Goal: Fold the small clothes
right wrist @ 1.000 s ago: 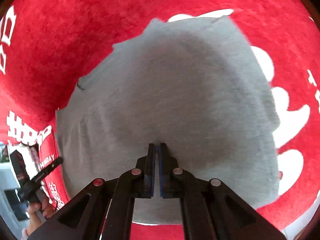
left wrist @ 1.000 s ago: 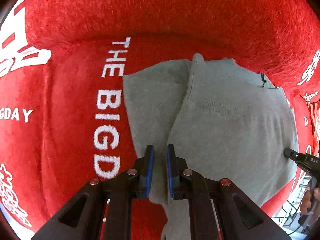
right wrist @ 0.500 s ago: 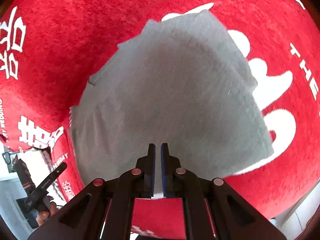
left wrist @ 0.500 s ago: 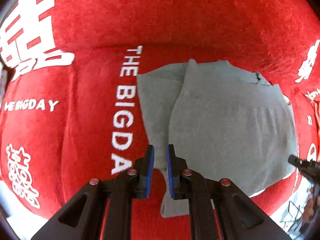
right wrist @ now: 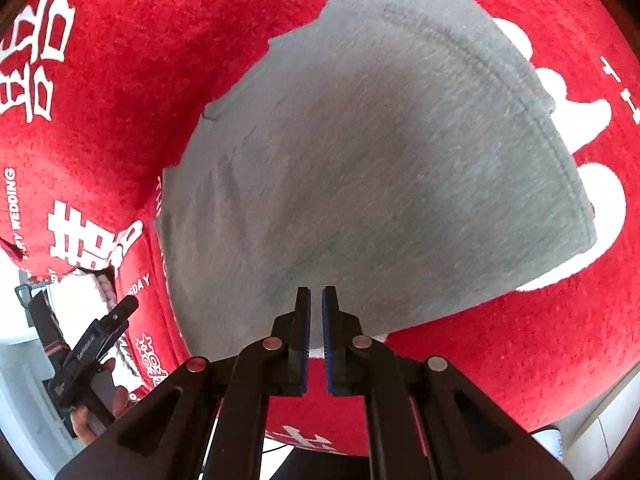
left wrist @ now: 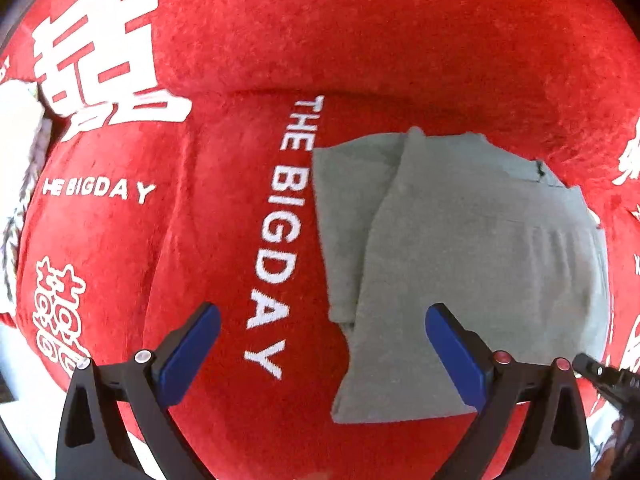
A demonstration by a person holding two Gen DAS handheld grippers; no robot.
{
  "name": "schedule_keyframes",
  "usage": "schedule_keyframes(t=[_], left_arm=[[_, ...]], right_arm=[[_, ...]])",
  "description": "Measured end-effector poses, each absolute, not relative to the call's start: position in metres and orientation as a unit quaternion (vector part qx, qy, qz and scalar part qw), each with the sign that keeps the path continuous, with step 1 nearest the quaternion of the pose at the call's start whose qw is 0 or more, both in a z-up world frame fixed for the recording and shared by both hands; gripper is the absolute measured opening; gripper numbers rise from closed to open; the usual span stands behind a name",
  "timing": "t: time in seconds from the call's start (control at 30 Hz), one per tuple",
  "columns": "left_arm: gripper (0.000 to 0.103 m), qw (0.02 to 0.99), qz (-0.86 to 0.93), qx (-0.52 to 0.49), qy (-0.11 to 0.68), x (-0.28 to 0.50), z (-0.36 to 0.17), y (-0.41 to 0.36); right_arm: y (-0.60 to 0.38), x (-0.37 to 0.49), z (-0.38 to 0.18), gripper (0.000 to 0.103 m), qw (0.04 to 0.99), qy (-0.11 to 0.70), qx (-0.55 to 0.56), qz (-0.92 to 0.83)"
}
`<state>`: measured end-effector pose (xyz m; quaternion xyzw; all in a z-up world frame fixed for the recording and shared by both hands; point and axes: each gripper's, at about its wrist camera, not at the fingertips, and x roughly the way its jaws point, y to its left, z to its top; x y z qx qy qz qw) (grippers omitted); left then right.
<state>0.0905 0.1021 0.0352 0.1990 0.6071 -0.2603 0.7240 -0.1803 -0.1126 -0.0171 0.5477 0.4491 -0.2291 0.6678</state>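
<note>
Left jaws (left wrist: 322, 354) just sprung wide, empty, right jaws (right wrist: 316, 336) parting above grey garment (right wrist: 380, 168)

One grey garment (left wrist: 472, 264) is lying folded on one red cloth (left wrist: 224, 264) printed with white lettering. Two grippers are showing: the left gripper (left wrist: 322, 344) and the right gripper (right wrist: 316, 340). One hand (right wrist: 96, 412) is gripping a handle at the frame's edge.

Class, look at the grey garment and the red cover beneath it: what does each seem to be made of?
Grey garment: looks like soft cotton-type jersey knit, matte, with a heathered fleck and stitched hem. Red cover: seems a plush, velvety pile fabric, fuzzy and faintly sheened, with white lettering; whether printed or woven I cannot tell.
</note>
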Motion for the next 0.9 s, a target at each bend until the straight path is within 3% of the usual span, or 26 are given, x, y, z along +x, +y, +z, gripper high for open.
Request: schedule_keyframes(t=[0.1, 0.13, 0.9], left_arm=[[0.102, 0.708, -0.258, 0.188, 0.629, 0.096, 0.024, 0.104], [0.102, 0.705, -0.254, 0.195, 0.633, 0.096, 0.020, 0.104], [0.102, 0.678, -0.253, 0.224, 0.653, 0.097, -0.002, 0.110]], right_arm=[[-0.106, -0.177, -0.018, 0.065, 0.670, 0.449, 0.548, -0.221], [-0.104, -0.175, -0.017, 0.068, 0.672, 0.449, 0.547, -0.219], [-0.044, -0.136, -0.058, 0.077, 0.620, 0.450, 0.625, -0.150]])
